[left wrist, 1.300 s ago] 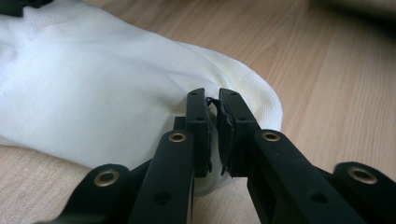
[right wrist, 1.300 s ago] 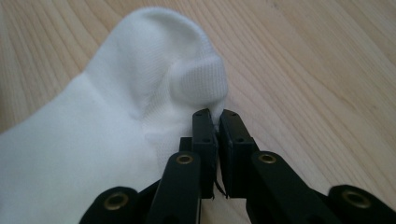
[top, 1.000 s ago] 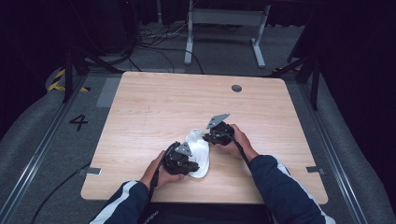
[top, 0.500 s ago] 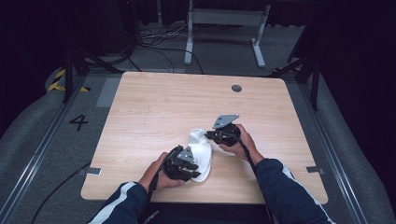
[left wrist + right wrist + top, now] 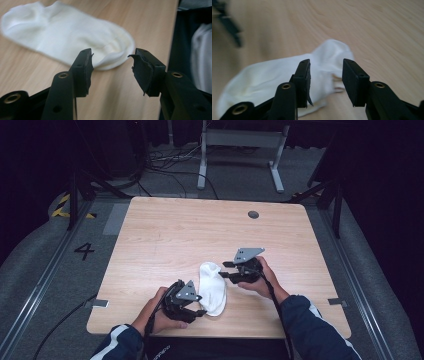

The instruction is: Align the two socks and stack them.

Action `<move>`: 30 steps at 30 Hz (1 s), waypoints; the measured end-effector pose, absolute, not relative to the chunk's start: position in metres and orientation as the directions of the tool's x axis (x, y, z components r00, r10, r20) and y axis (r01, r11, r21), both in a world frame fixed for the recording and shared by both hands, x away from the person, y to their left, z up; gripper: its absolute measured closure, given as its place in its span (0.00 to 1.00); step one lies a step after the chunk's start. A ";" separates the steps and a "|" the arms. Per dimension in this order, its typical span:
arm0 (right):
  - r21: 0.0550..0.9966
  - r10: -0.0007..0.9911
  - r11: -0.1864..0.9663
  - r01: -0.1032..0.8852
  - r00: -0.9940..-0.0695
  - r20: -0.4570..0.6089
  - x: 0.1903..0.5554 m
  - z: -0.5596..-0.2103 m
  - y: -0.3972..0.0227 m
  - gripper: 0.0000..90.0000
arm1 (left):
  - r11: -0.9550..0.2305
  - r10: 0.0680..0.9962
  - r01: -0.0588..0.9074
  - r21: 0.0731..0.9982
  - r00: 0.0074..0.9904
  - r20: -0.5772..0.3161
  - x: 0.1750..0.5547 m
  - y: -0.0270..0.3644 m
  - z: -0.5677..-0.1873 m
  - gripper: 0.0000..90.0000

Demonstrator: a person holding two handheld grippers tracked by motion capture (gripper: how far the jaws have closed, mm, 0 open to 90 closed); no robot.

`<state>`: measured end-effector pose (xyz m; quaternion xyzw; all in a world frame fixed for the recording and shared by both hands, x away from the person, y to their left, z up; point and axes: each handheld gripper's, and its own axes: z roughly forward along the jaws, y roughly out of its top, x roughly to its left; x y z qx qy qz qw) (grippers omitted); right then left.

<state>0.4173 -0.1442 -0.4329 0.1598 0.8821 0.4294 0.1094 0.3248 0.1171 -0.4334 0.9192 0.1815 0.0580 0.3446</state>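
Grippers (image 5: 200, 309) (image 5: 225, 270) just opened, flanking sock (image 5: 212, 287), tilted down

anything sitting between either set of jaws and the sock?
Nothing visible. The white sock lies flat on the bare wooden table, with the left gripper at one end and the right gripper at the other. Both sets of jaws have just been opening and hold nothing; only clear air separates them from the fabric.
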 end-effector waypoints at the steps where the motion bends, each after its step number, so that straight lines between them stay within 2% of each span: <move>1: 0.799 0.351 0.575 0.175 -0.935 -0.047 0.409 -0.432 -0.145 0.66 | -0.687 0.401 0.314 0.655 0.916 -0.019 0.327 0.121 -0.435 0.55; 7: 0.795 0.195 0.599 0.093 -0.980 -0.032 0.362 -0.439 -0.137 0.67 | -0.628 0.516 0.371 0.684 0.857 0.008 0.347 0.137 -0.439 0.52; 9: 0.783 0.139 0.620 0.041 -0.989 -0.058 0.350 -0.443 -0.130 0.66 | -0.616 0.523 0.377 0.691 0.852 0.002 0.353 0.136 -0.441 0.52; 14: 0.754 0.069 0.657 -0.007 -0.995 -0.069 0.337 -0.451 -0.117 0.71 | -0.617 0.502 0.357 0.702 0.865 0.001 0.365 0.125 -0.443 0.53; 16: 0.750 0.057 0.661 -0.011 -0.996 -0.065 0.336 -0.453 -0.115 0.71 | -0.617 0.494 0.351 0.705 0.869 0.000 0.367 0.123 -0.443 0.54; 21: 0.723 0.095 0.691 0.000 -0.991 -0.091 0.338 -0.459 -0.116 0.80 | -0.609 0.475 0.333 0.719 0.880 -0.006 0.374 0.113 -0.442 0.53; 26: 0.708 0.087 0.706 -0.011 -0.991 -0.103 0.338 -0.462 -0.118 0.99 | -0.613 0.470 0.328 0.718 0.883 -0.003 0.377 0.107 -0.443 0.52; 30: 0.721 0.089 0.693 -0.013 -0.991 -0.103 0.338 -0.454 -0.123 0.99 | -0.608 0.466 0.334 0.720 0.885 -0.018 0.383 0.101 -0.445 0.51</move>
